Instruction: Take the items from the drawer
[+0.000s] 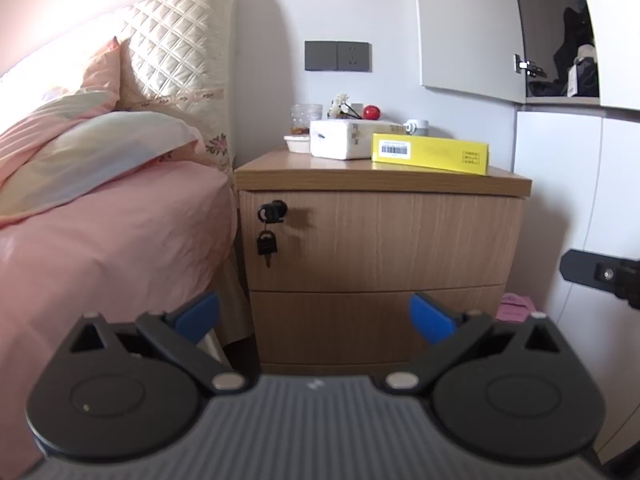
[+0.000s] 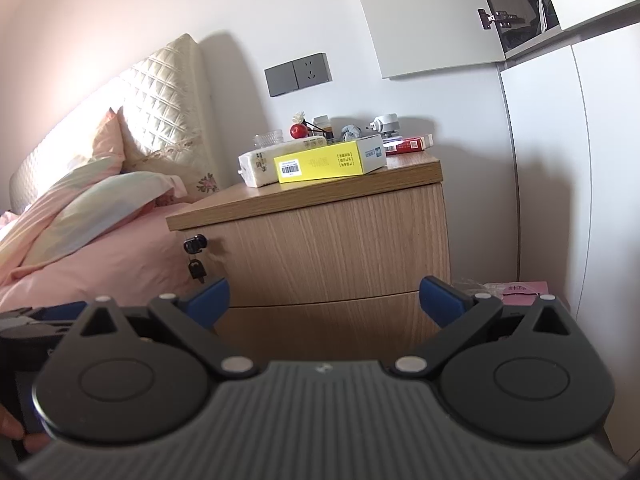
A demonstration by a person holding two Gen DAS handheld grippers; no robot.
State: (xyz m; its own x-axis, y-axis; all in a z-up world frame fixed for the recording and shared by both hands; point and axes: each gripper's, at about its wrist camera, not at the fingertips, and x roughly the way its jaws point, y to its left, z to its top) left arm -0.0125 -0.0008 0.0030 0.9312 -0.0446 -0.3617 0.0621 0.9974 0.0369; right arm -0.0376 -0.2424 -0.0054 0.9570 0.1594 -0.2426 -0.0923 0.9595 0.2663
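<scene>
**Both claws spread wide, drawers shut**

Your left claw [image 1: 314,316] and right claw [image 2: 324,300] are spread wide with nothing between the blue fingers [image 1: 430,318]. Both face the wooden nightstand [image 1: 380,240]. Its upper drawer [image 1: 384,240] and lower drawer [image 1: 372,324] are fully closed. A key [image 1: 273,212] sits in the upper drawer's lock, with a second key [image 1: 267,245] hanging below it. On top stand a yellow box [image 1: 430,154], a tissue pack [image 1: 340,140] touching it, a glass jar [image 1: 306,118] and a red ball [image 1: 371,112]. The pink bed [image 1: 112,232] adjoins the nightstand's left side; a pink bag [image 2: 520,290] lies at its right.
</scene>
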